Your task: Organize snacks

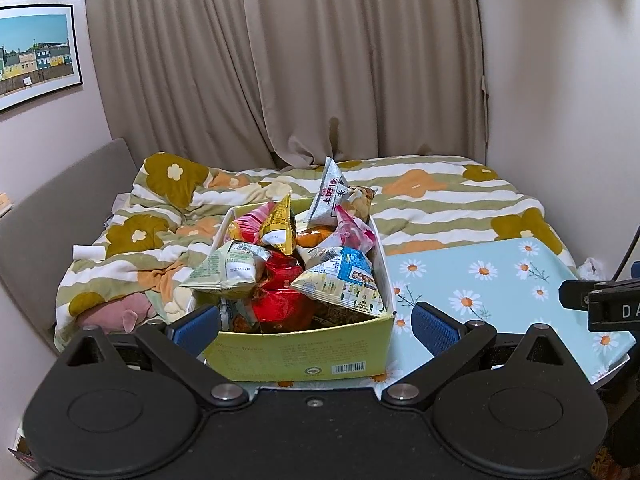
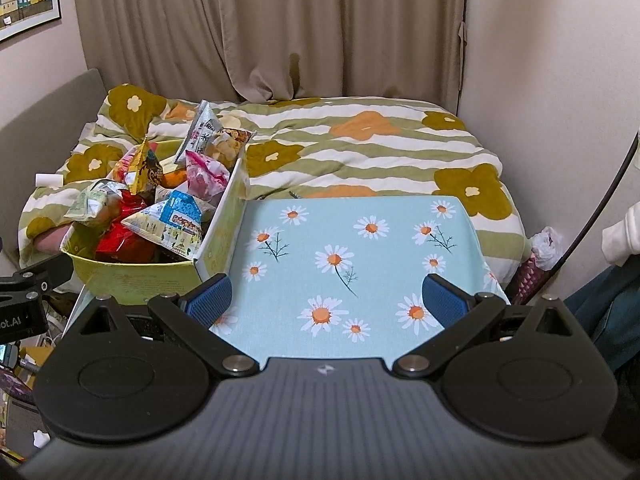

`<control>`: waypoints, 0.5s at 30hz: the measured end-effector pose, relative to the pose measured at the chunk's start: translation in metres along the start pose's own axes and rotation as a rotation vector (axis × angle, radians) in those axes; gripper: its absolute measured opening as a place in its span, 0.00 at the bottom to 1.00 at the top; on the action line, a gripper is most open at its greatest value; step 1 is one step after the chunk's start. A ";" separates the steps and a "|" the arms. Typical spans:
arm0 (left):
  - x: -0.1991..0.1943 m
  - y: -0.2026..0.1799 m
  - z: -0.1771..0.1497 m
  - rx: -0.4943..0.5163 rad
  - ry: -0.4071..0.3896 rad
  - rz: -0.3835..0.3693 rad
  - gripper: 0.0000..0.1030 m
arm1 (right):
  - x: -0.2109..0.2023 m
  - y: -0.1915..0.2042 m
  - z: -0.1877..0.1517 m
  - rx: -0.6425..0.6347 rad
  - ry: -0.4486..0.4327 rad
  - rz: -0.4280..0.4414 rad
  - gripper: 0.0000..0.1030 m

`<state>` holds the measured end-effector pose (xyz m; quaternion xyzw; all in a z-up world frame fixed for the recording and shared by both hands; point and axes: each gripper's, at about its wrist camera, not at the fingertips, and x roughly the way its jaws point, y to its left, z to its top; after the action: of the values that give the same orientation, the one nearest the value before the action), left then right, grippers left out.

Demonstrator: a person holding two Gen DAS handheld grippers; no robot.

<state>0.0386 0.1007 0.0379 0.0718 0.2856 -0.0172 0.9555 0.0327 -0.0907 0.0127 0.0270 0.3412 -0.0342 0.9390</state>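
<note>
box (image 1: 304,354): on the worktop (image 1: 500,280), at its left edge. snack packets (image 1: 280,264): heaped in the box, several standing above its rim. worktop: in front of the bed (image 2: 360,140), its right part bare. bed: behind worktop and box, against the curtain (image 1: 280,60) at the back wall. headboard (image 1: 60,216): along the bed's left side. framed picture (image 1: 36,52): on the left wall, above the headboard. left tool (image 1: 316,322): before the box, one finger either side of its near wall. right tool (image 2: 326,300): over the worktop, right of the box.
</note>
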 end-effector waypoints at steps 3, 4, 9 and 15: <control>0.001 0.000 0.001 0.004 0.005 -0.005 1.00 | 0.001 0.000 0.000 0.003 0.000 0.002 1.00; 0.001 0.000 0.001 0.005 0.006 -0.005 1.00 | 0.001 0.000 0.000 0.004 0.002 0.003 1.00; 0.003 0.001 0.002 0.004 0.005 -0.006 1.00 | 0.004 0.001 0.001 0.006 0.005 0.004 1.00; 0.007 0.005 0.002 0.003 0.010 -0.012 1.00 | 0.006 0.003 0.003 0.012 0.007 -0.001 1.00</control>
<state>0.0463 0.1049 0.0362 0.0714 0.2907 -0.0229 0.9539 0.0394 -0.0880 0.0106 0.0325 0.3443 -0.0366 0.9376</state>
